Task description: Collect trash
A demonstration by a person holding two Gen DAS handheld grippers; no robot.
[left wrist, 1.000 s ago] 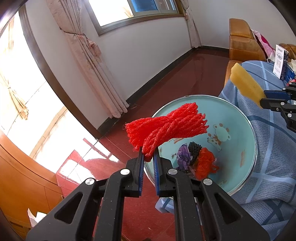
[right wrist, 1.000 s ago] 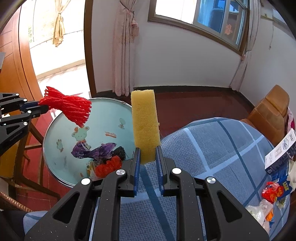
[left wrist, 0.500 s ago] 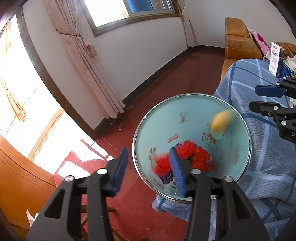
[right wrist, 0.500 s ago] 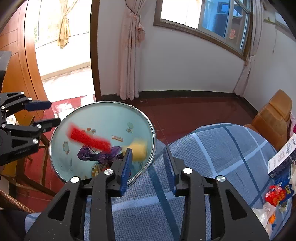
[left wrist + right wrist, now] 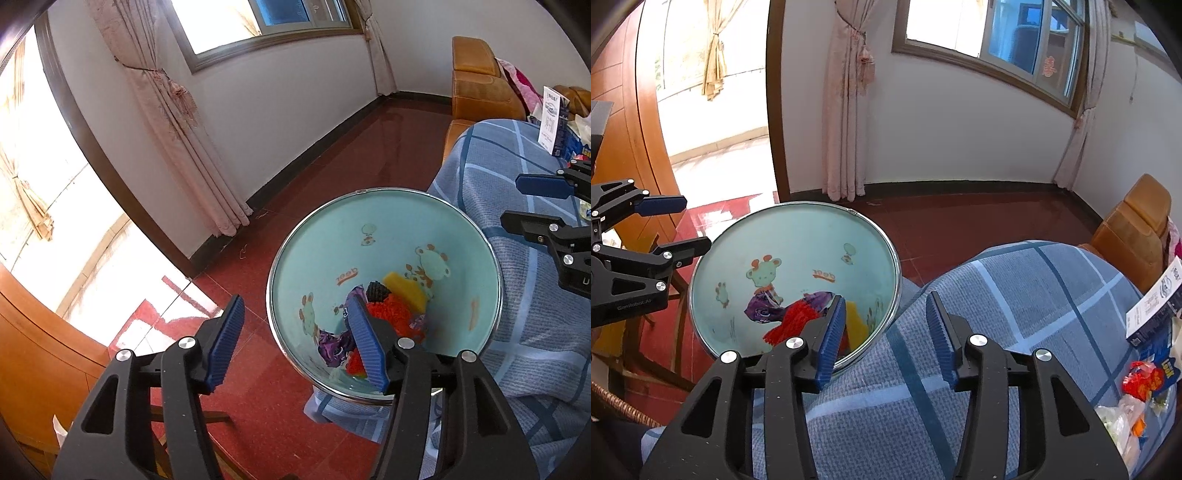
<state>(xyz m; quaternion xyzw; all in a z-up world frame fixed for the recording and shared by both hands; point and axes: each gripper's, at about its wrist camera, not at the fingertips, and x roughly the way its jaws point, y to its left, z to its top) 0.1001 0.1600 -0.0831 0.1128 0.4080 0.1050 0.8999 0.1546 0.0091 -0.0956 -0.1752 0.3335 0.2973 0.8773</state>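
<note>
Over the basin: both jaws spread, just opened, nothing between them.
Left gripper: red mesh dropped, now in basin.
Right gripper: sponge dropped in too.
Remaining: wrappers on the checked surface.

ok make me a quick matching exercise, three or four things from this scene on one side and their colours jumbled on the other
Things:
1. sponge
2. net bundle
3. wrapper
4. basin

Colours:
a. purple
b. pale blue inside
c. yellow
d. red

Pairs: 1-c, 2-d, 3-a, 4-b
</note>
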